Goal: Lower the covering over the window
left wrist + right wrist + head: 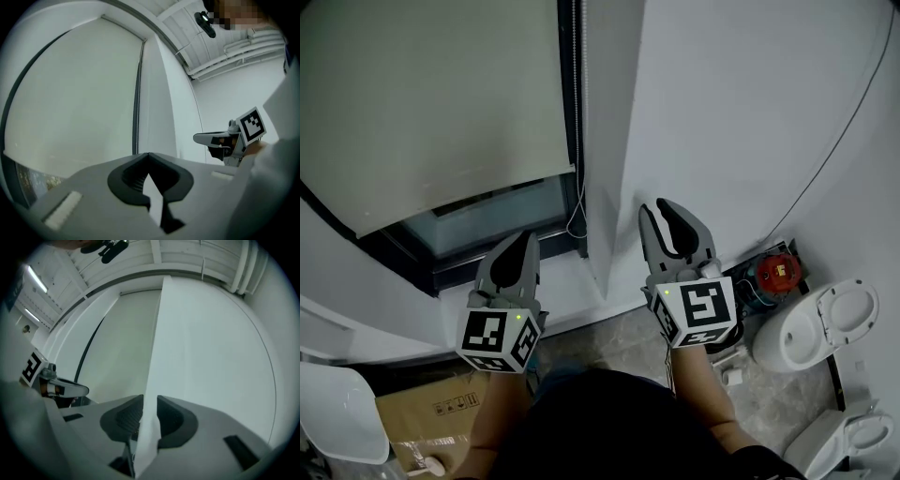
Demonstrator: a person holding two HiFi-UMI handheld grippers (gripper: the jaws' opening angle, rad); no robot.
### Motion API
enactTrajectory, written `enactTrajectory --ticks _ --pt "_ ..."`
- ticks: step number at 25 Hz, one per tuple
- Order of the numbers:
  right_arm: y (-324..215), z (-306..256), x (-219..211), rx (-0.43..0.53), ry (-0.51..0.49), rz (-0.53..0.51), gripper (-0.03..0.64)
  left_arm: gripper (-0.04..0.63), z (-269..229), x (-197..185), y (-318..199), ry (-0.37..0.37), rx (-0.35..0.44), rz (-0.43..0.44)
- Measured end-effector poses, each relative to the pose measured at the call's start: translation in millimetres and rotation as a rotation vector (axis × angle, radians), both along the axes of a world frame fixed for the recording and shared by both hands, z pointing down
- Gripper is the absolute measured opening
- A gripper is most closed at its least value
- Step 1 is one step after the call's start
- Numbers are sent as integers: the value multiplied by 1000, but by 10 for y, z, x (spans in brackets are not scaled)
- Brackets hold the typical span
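A pale roller blind [431, 103] hangs over most of the window, and a strip of bare glass [487, 220] shows under its bottom edge. Its bead chain [578, 112] hangs along the dark frame at the blind's right side and ends in a loop low down. My left gripper [525, 242] is below the blind, left of the chain and apart from it. It is shut, its tips meeting [148, 154] with nothing between them. My right gripper [656, 208] is in front of the white wall pillar [614, 141], open [150, 401] and empty.
A thin cable [844, 141] runs down the white wall at the right. On the floor below are a red device [776, 272], white toilet-shaped pieces [811, 328], a cardboard box [441, 412] and a white seat [333, 412]. The window sill [562, 281] lies just ahead of the grippers.
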State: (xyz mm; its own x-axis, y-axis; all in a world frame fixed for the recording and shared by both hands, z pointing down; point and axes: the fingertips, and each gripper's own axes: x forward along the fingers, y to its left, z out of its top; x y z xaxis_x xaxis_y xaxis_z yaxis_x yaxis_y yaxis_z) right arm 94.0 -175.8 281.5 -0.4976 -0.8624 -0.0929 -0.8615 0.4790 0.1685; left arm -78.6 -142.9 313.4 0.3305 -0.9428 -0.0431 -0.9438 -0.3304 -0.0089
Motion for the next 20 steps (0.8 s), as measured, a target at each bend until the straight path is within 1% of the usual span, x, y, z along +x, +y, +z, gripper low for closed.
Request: enactTrajectory --ticks 2,5,7,8,9,14,17,20 --pt "33 -146 100 47 7 44 84 11 -220 -11 16 -26 45 -16" --pt "90 -305 216 90 -5 79 78 11 -477 -21 61 -27 90 -38" --pt "119 -354 267 102 -21 80 57 11 -572 -29 87 -20 109 -51" --pt "130 -368 282 103 -26 75 26 11 -600 -34 93 -15 115 -57" --pt "135 -373 294 101 -33 71 14 11 -619 -41 95 -11 118 -62" --pt "132 -353 329 92 -56 69 12 11 -637 -69 102 -10 120 -75" --pt "162 -383 319 108 -50 75 12 11 -640 -80 130 -15 120 -81" --pt "180 -383 284 117 -23 85 12 11 -628 -84 154 -19 117 -83"
